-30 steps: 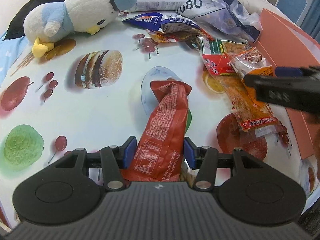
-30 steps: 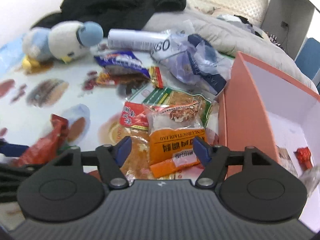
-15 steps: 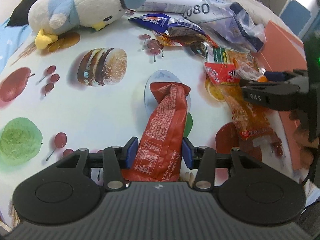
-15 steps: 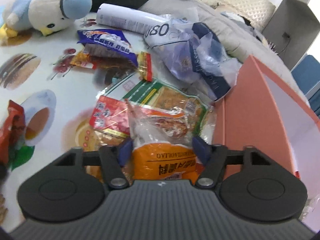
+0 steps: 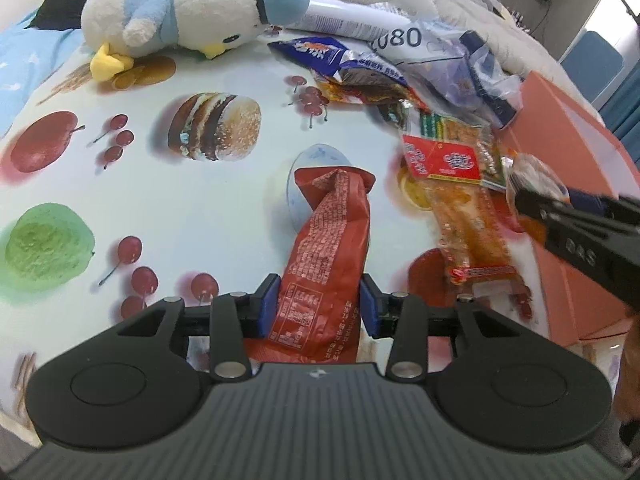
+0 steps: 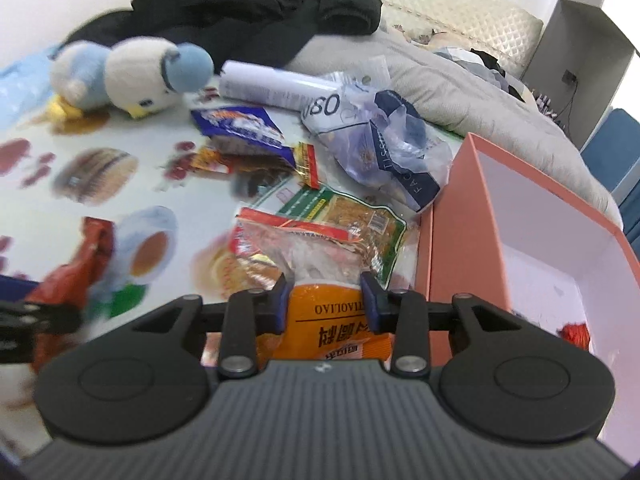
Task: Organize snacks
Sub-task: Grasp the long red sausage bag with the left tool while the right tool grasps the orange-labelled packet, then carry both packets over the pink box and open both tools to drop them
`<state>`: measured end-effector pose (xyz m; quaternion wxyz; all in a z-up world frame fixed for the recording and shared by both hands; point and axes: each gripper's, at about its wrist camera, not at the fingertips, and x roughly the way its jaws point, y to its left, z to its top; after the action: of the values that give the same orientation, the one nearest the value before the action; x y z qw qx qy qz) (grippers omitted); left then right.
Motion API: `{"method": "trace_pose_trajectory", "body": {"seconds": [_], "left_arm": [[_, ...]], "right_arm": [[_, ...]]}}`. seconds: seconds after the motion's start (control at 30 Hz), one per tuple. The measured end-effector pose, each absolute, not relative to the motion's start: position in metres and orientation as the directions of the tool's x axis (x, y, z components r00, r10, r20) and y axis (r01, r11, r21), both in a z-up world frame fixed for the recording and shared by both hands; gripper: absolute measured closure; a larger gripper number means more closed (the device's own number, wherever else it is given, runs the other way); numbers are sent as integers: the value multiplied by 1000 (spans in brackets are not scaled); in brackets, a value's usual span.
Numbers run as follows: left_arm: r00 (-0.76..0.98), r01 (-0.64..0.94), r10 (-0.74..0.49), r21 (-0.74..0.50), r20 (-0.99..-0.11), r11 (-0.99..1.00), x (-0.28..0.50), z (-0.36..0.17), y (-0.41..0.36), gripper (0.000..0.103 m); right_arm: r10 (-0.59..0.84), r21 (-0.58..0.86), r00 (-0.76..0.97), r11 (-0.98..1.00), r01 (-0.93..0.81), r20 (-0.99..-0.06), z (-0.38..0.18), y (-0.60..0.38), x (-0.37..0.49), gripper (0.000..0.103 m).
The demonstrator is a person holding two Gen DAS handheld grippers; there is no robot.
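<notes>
Snacks lay scattered on the printed tablecloth (image 5: 208,216), most of them heaped beside the open pink box (image 6: 448,224) at the right; two were in hand. The red packet (image 5: 328,256) was a long, crinkled foil pouch, judged light, soft and somewhat slippery, best taken across its flat lower body, not at the twisted top. The orange-and-clear packet (image 6: 332,312) looked equally light and yielding, its contents probably crushable, so a mild squeeze at the printed orange band seemed right. The left gripper (image 5: 320,306) stood closed to the width of the red packet, both blue pads against its sides, the pouch's far end resting on the cloth. The right gripper (image 6: 326,300) was likewise closed on the orange-and-clear packet, pads pressing either side, held just beside the box wall. A small red wrapped piece (image 6: 574,334) already lay inside the box. A plush bird (image 5: 192,8) sat at the far edge, well apart.
</notes>
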<state>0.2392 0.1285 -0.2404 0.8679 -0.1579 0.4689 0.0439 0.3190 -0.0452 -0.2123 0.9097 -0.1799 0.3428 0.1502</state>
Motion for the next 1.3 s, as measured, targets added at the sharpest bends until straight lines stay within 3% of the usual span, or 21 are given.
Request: {"method": "trace_pose_trajectory", "body": {"seconds": [0.47,0.97,1.3], "left_arm": [[629,-175,-95,-259,-771,950,182,-182,93,56],[729,-39,-162,-277,-666,960,138,-106,32,56],[730,72,-241,-279,-639,958,139,-87,-16,56]], "right_arm": [[300,47,678,930,-364,-671,-163,-97,233,64],[316,148,746,947,-285,-586,-117,-154,168,64],[261,159,790,965,-207,-555,-103,-195,144,64]]}}
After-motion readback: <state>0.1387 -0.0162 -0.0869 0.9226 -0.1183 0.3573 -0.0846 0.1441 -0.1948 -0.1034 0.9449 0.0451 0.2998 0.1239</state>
